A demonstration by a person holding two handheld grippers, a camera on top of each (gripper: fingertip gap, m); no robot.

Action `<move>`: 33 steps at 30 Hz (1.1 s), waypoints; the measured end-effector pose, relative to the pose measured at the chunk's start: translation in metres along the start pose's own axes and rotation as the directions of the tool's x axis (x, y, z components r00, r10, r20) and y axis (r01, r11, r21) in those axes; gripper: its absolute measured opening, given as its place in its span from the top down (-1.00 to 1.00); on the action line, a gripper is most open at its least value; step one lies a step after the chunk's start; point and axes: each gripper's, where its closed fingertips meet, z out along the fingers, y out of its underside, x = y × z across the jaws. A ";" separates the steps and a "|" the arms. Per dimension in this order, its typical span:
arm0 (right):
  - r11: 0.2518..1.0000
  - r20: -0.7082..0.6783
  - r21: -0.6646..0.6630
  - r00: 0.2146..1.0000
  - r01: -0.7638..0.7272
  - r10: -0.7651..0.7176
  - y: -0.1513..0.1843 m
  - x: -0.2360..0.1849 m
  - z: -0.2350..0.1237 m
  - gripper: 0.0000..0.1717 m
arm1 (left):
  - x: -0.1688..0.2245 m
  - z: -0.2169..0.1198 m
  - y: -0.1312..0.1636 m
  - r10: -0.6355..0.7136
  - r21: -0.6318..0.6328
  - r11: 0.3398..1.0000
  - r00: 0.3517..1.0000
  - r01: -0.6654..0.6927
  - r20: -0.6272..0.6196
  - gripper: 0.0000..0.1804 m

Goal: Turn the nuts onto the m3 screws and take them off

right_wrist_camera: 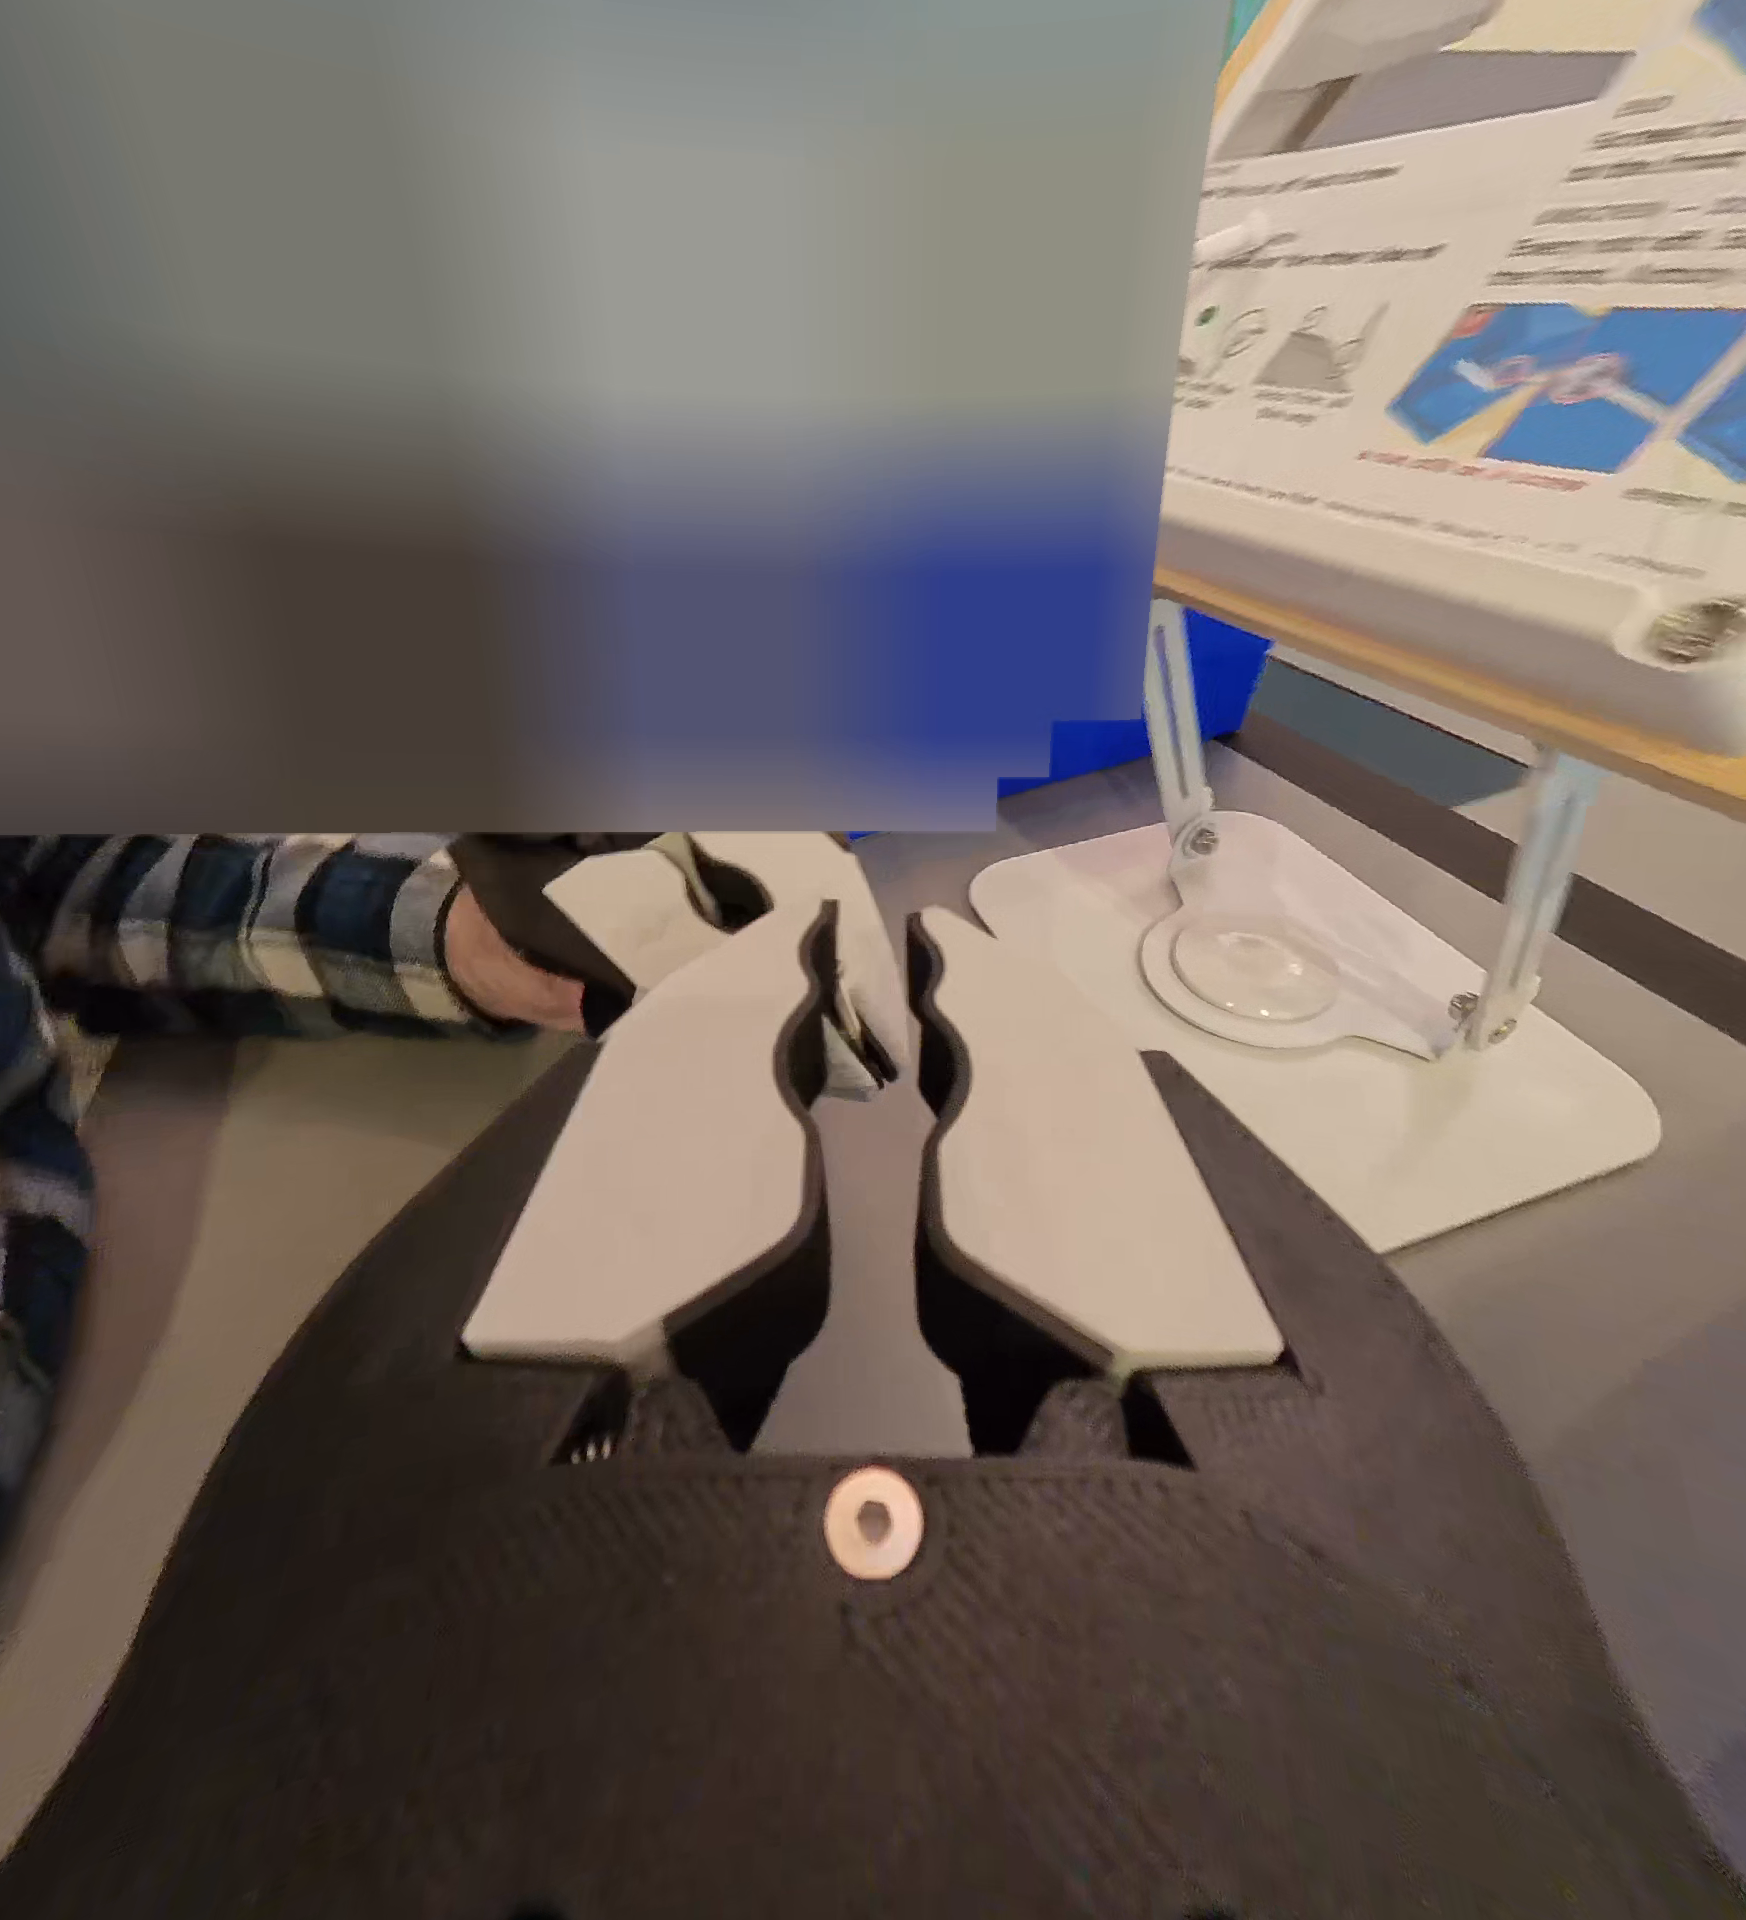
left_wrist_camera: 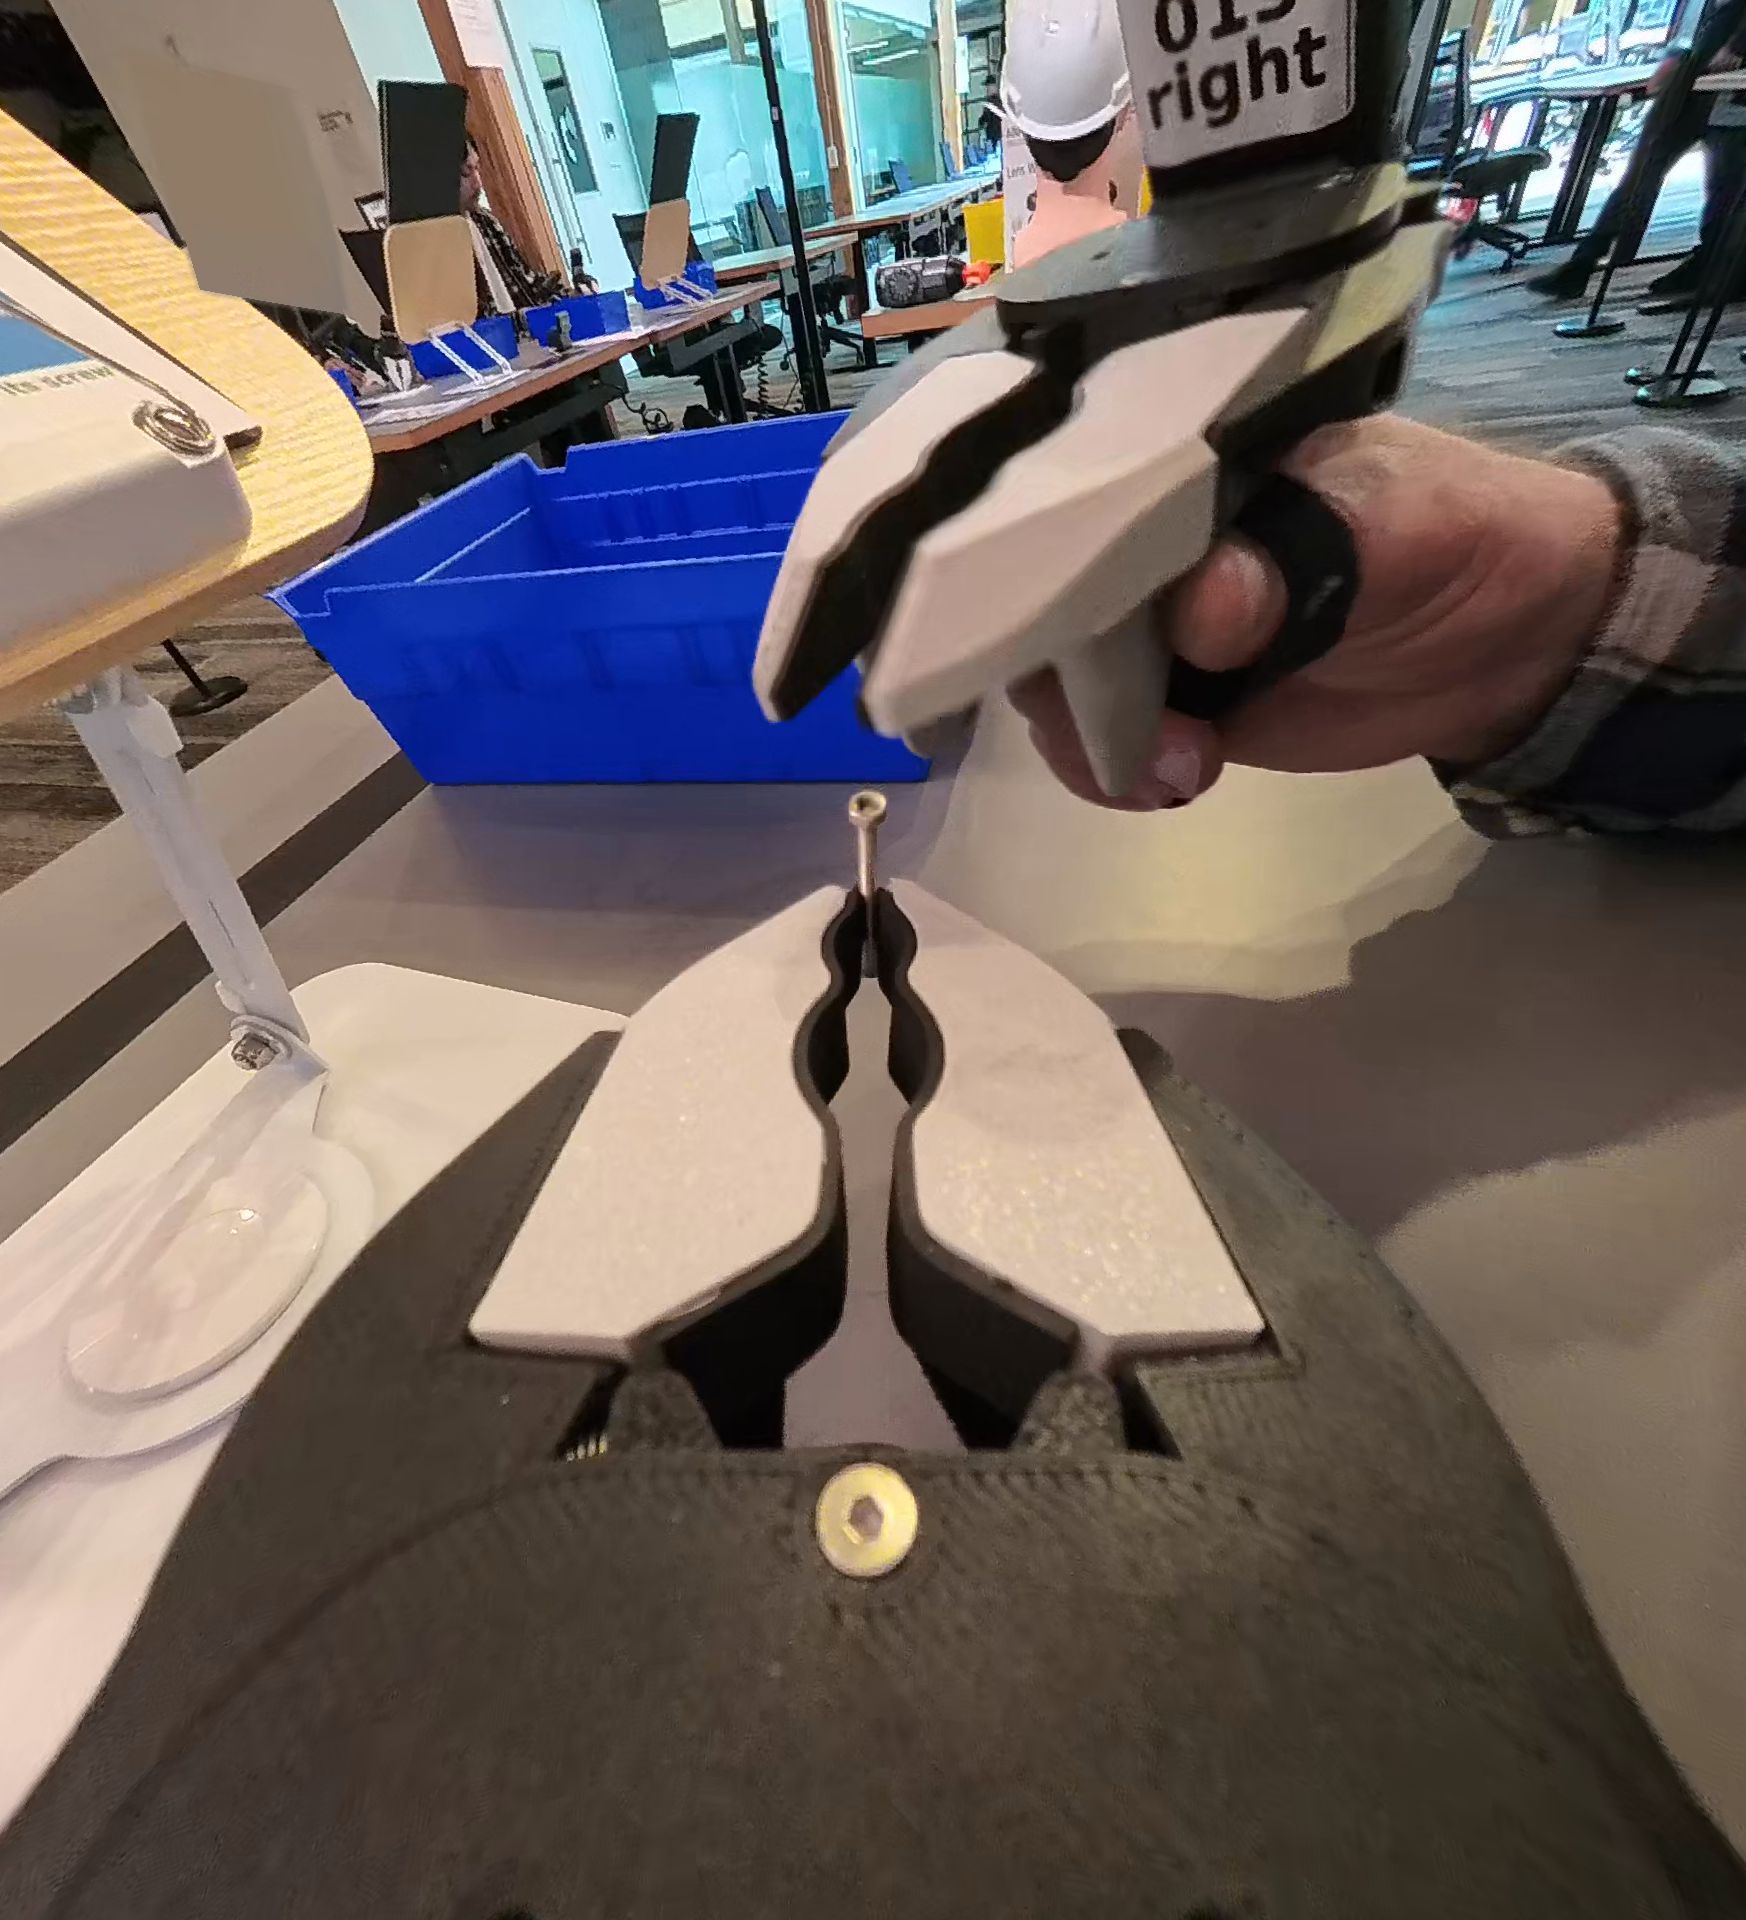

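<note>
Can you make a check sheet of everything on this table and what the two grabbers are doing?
Surface: grey table, smooth.
Main things: silver screw, head outward; blue bin behind.
Clutter: white stand carrying a printed sheet.
Grippers: left gripper closed on the screw's shank; right gripper hangs above the screw, fingers apart, nothing between them, held by a hand in a plaid sleeve.
Cables: nothing seen.
Surroundings: desks, chairs, more blue bins, people far off.
</note>
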 end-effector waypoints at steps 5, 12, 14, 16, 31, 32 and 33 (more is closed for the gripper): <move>0.983 0.078 -0.092 0.985 0.160 -0.153 0.011 -0.014 0.009 0.70 | 0.002 0.001 0.000 0.001 -0.002 1.000 1.000 -0.001 -0.012 0.98; 0.974 0.126 -0.117 0.976 0.192 -0.177 0.018 -0.018 0.011 0.74 | 0.004 0.000 -0.002 -0.023 0.013 1.000 0.999 0.024 -0.041 0.98; 0.975 0.131 -0.110 0.975 0.193 -0.178 0.016 -0.018 0.010 0.77 | 0.005 0.000 -0.003 -0.032 0.019 0.999 0.998 0.033 -0.048 0.98; 0.974 0.128 -0.120 0.976 0.190 -0.174 0.018 -0.016 0.008 0.78 | 0.004 -0.001 -0.003 -0.040 0.024 0.999 0.998 0.042 -0.049 0.98; 0.976 0.054 0.183 0.992 -0.120 0.112 0.010 0.019 -0.051 0.97 | 0.005 0.004 0.009 -0.077 -0.017 0.997 0.994 0.076 -0.075 0.98; 0.971 0.050 0.188 0.989 -0.146 0.139 0.013 0.024 -0.056 0.97 | 0.005 0.006 0.010 -0.076 -0.023 0.997 0.994 0.075 -0.075 0.98; 0.969 0.047 0.193 0.987 -0.157 0.151 0.014 0.027 -0.061 0.96 | 0.005 0.008 0.010 -0.079 -0.023 0.997 0.994 0.077 -0.075 0.98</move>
